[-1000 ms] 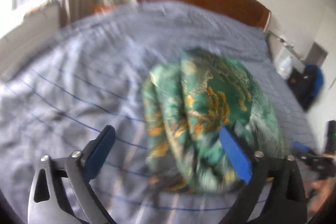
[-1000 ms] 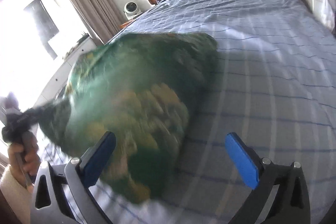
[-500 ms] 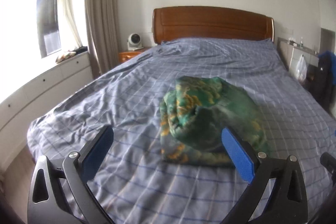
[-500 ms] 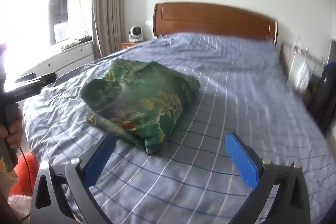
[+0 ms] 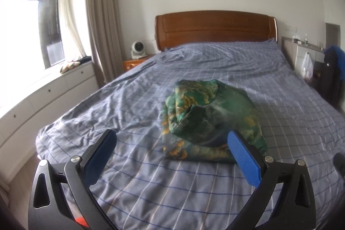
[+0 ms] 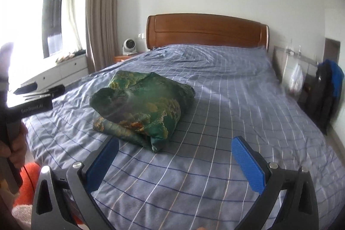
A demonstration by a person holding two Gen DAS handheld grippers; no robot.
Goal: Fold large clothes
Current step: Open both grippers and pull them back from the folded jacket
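Note:
A green garment with gold pattern (image 5: 212,120) lies folded in a thick bundle on the blue checked bed (image 5: 133,105). It also shows in the right wrist view (image 6: 142,109), left of centre. My left gripper (image 5: 172,143) is open and empty, held back above the bed's foot, with the bundle just beyond its right finger. My right gripper (image 6: 175,151) is open and empty, with the bundle beyond its left finger. The left gripper's body (image 6: 25,109) shows at the left edge of the right wrist view, held in a hand.
A wooden headboard (image 5: 215,29) stands at the far end. A nightstand with a small fan (image 5: 138,50) and white drawers under the window (image 5: 43,92) are on the left. A shelf, a hanging bag and a dark jacket (image 5: 333,74) are on the right.
Both grippers have drawn back and up from the bundle. The garment was close under them a second ago; now it lies still on the bed, apart from both.

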